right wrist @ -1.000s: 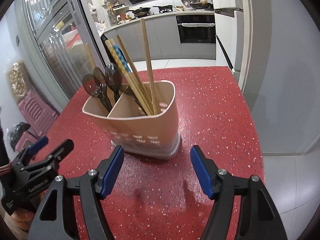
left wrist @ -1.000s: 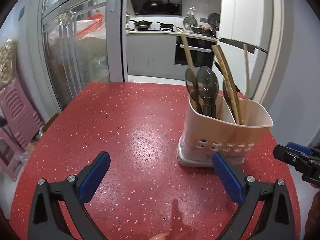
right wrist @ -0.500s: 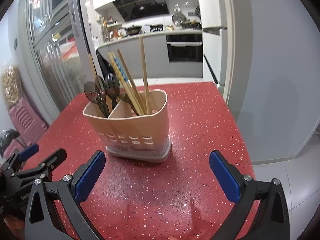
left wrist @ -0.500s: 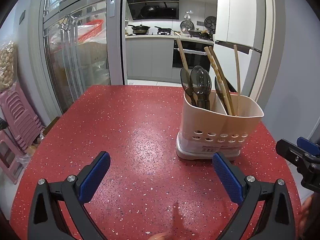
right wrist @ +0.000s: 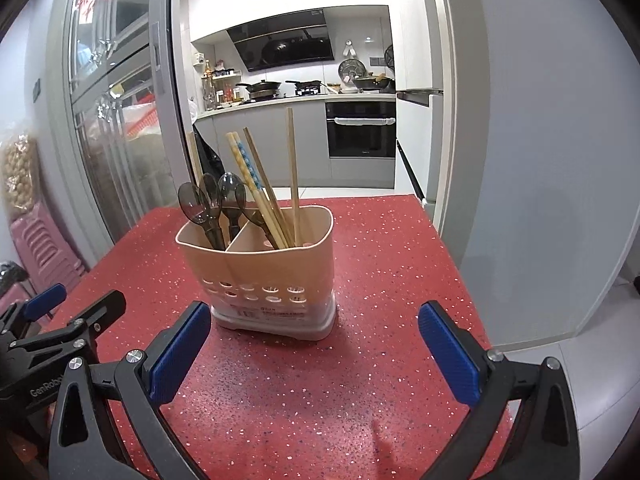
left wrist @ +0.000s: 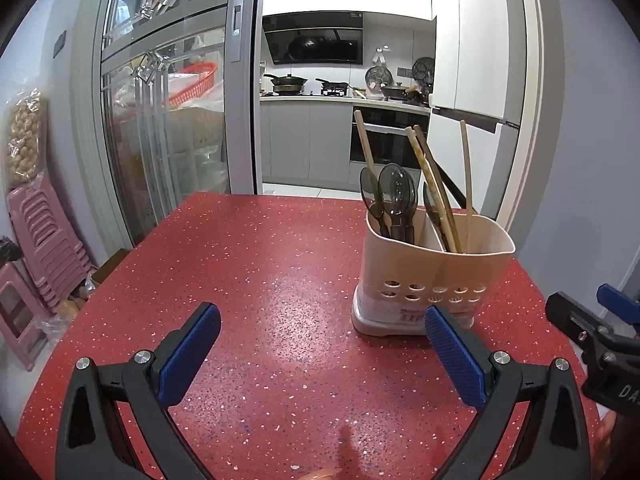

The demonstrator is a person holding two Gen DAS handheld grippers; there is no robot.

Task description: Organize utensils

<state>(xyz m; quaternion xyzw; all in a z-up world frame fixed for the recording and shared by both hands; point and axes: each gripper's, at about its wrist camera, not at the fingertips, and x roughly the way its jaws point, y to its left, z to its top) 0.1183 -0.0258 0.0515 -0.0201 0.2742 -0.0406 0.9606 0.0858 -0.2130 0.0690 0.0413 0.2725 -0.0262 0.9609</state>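
A beige two-compartment utensil holder (left wrist: 432,276) (right wrist: 264,276) stands on the red speckled table (left wrist: 260,280) (right wrist: 380,280). Dark translucent spoons (left wrist: 394,200) (right wrist: 218,208) fill its left compartment; wooden chopsticks (left wrist: 436,196) (right wrist: 266,192) lean in the right one. My left gripper (left wrist: 322,342) is open and empty, short of the holder and to its left. My right gripper (right wrist: 314,340) is open wide with nothing between its pads, just in front of the holder. Each gripper shows at the edge of the other's view (left wrist: 596,332) (right wrist: 60,320).
Stacked pink stools (left wrist: 44,240) stand on the floor left of the table. A glass sliding door (left wrist: 160,140) and a kitchen lie behind. A white fridge (left wrist: 476,80) and a grey wall (right wrist: 540,160) sit close to the table's right edge.
Both grippers drew back from the holder and tilted up, so more kitchen shows. The right gripper's jaws spread from partly closed to wide open. The holder stayed put.
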